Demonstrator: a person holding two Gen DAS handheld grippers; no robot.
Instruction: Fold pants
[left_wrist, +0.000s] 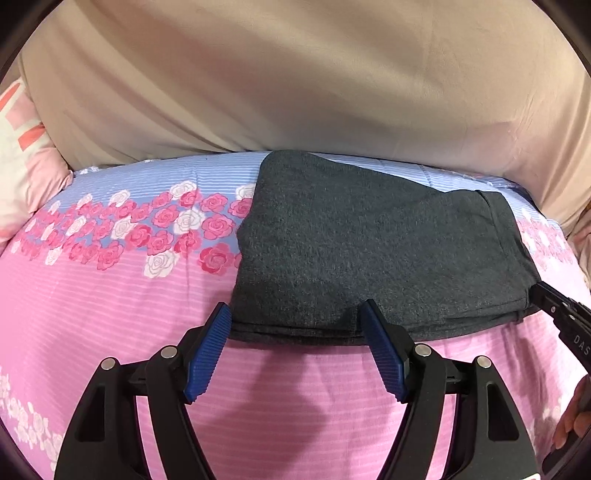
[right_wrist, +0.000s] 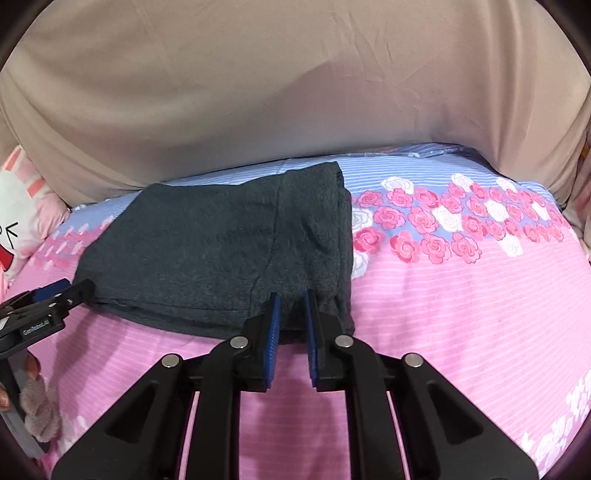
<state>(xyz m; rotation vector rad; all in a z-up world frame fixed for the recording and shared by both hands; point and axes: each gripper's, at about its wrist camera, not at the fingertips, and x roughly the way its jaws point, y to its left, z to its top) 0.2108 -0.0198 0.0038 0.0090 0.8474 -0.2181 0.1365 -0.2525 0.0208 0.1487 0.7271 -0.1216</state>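
A home bedroom: a bed under a pink-and-blue striped, rose-printed cotton sheet (left_wrist: 110, 295), with a pink cartoon pillow (right_wrist: 18, 221) beside.

Dark grey pants on a pink and blue rose-print bed

The pants (left_wrist: 373, 247) are a dark charcoal grey with a fine heathered fleck. The bed (left_wrist: 110, 332) wears a sheet of thin pink and white stripes at its near edge, turning to pale blue and white stripes toward its far edge, with a band of pink and white roses between. Behind hangs a plain beige cloth (left_wrist: 295, 74). Each hand-held gripper is black with ribbed blue pads (left_wrist: 207, 354), left (left_wrist: 295, 319) and right (right_wrist: 291, 308) alike. A pink and white pillow (right_wrist: 18, 221) with black line marks lies at the bed's far left corner.
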